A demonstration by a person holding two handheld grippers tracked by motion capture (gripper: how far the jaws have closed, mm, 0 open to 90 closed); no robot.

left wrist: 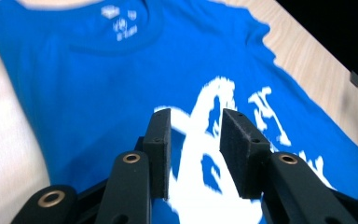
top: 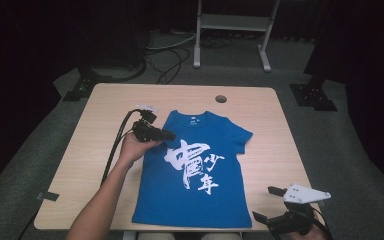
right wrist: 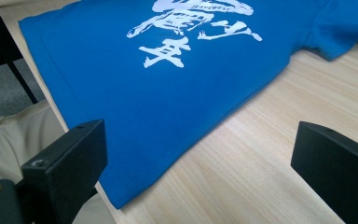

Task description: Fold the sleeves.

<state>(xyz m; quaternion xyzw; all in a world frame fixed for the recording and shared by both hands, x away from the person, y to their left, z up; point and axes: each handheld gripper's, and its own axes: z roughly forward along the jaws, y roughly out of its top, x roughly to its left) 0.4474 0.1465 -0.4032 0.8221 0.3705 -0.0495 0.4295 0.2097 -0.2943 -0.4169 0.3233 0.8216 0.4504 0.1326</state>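
**Item: blue T-shirt folding, hazards at this moment**

- **Shirt** [top: 190, 175]: blue, white print on the chest, lying flat and face up in the middle of the table [top: 105, 100], collar at the far side, hem at the near edge. The left sleeve seems already folded in; the right sleeve sticks out to the right.
- **Left gripper** [top: 167, 135]: hovering over the shirt's left shoulder, pointing right. Jaws part open with a modest gap, nothing between them; in the left gripper view the pads [left wrist: 161, 149] stand over the print with bare cloth showing through the gap.
- **Right gripper** [top: 272, 205]: at the near right corner of the table, just beside the hem corner. Jaws spread wide, empty.

**Risks, as judged**

1. Narrow left gap: if it comes down on flat cloth it may pinch only the top layer, or skid and push a wrinkle ahead of the pads rather than catch an edge.
2. Folded left side: a drag across it could undo the tuck.
3. Hem overhang: the near edge of the shirt sits at the table's lip; a pull toward the person could slide the whole shirt off.
4. One-handed lift: with the right gripper idle, any lift from the left alone would skew the shirt and bunch the print.
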